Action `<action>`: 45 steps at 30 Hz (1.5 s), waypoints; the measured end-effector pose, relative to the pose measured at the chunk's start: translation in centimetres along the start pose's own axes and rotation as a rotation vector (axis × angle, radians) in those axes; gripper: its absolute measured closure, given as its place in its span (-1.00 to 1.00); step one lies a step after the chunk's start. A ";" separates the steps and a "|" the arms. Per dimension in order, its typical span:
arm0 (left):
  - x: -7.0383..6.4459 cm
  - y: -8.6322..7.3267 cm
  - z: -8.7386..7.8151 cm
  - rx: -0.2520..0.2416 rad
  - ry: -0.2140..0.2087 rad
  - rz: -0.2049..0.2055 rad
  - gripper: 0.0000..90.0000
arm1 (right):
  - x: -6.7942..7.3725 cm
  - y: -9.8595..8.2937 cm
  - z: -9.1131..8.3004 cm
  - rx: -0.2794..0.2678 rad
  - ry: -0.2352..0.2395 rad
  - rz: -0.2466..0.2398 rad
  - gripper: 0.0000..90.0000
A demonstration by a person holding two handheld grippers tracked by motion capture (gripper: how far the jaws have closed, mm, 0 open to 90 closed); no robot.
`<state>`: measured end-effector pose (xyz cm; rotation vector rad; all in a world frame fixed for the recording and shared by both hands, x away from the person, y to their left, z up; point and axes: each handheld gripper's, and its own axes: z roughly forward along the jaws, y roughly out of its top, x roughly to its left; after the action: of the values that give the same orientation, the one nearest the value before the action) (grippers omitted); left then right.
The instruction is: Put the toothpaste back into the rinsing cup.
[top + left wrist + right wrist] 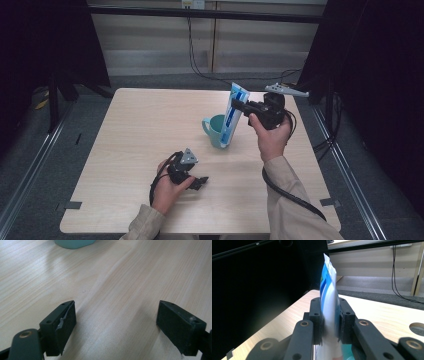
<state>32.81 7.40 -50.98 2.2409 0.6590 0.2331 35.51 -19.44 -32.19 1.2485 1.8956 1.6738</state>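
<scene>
1. Between the jaws of my right gripper (239,106) I see a blue-and-white tube (232,116), pinched on both flat sides near its upper part; in the right gripper view the jaws press against it (328,305) from left and right.
2. Below that gripper the tube slants down, and its lower end sits in or just behind a teal mug (216,130); I cannot tell which from the high view.
3. The mug stands on the wooden table (135,135), just below and to the tool's front, its handle turned away from the gripper.
4. My right hand (271,135) holds the gripper raised above the table, with its cable (290,192) trailing back along the sleeve.
5. My left gripper (200,182) lies low over the table, held by my left hand (167,190), well apart from the mug.
6. Its jaws stand wide with bare tabletop between them; ahead of them, at the top edge of the left gripper view, the mug's base (74,243) shows.
</scene>
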 end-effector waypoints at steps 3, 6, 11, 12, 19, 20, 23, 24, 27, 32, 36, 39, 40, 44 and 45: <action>-0.1 0.0 0.0 0.006 0.003 0.011 -0.66 | 0.1 0.4 0.1 -0.004 -0.007 -0.007 0.71; -0.1 0.0 0.0 0.007 0.003 0.011 -0.66 | 0.1 0.8 0.2 -0.007 -0.014 -0.016 0.71; -0.1 0.0 0.0 0.008 0.001 0.015 -0.67 | 0.1 1.1 0.4 -0.013 -0.017 -0.020 0.71; -0.1 0.0 0.0 0.008 0.003 0.017 -0.67 | 0.1 1.3 0.5 -0.017 -0.020 -0.021 0.71; -0.1 0.0 0.0 0.011 0.002 0.019 -0.68 | 0.1 1.7 1.0 -0.021 -0.031 -0.022 0.71; -0.1 0.0 0.0 0.010 0.003 0.019 -0.68 | 0.1 1.9 1.1 -0.025 -0.035 -0.024 0.71; -0.1 0.0 0.0 0.009 0.001 0.021 -0.68 | 0.0 2.2 1.3 -0.028 -0.040 -0.026 0.71; -0.1 0.0 0.0 0.009 0.001 0.021 -0.68 | 0.0 2.2 1.3 -0.028 -0.040 -0.026 0.71; -0.1 0.0 0.0 0.008 -0.002 0.020 -0.68 | 0.0 2.5 1.4 -0.031 -0.049 -0.031 0.71; -0.1 0.0 0.0 0.007 -0.003 0.020 -0.68 | -0.3 2.7 1.6 -0.030 -0.060 -0.035 0.71; -0.1 0.0 0.1 0.003 -0.003 0.017 -0.68 | -0.7 3.0 1.9 -0.038 -0.069 -0.030 0.71; -0.1 0.0 0.1 0.004 -0.004 0.020 -0.68 | -0.7 3.0 2.0 -0.043 -0.072 -0.027 0.71; -0.1 0.0 0.1 0.003 -0.004 0.019 -0.68 | -0.8 3.2 2.2 -0.044 -0.080 -0.031 0.71; -0.1 0.0 0.1 0.003 -0.004 0.018 -0.68 | -0.8 3.4 2.3 -0.047 -0.086 -0.035 0.71; -0.1 0.0 0.1 0.004 -0.007 0.020 -0.68 | -0.8 3.4 2.4 -0.049 -0.086 -0.036 0.71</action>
<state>32.72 7.28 -51.01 2.2518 0.6349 0.2343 39.02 -18.79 -29.90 1.2396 1.8059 1.6114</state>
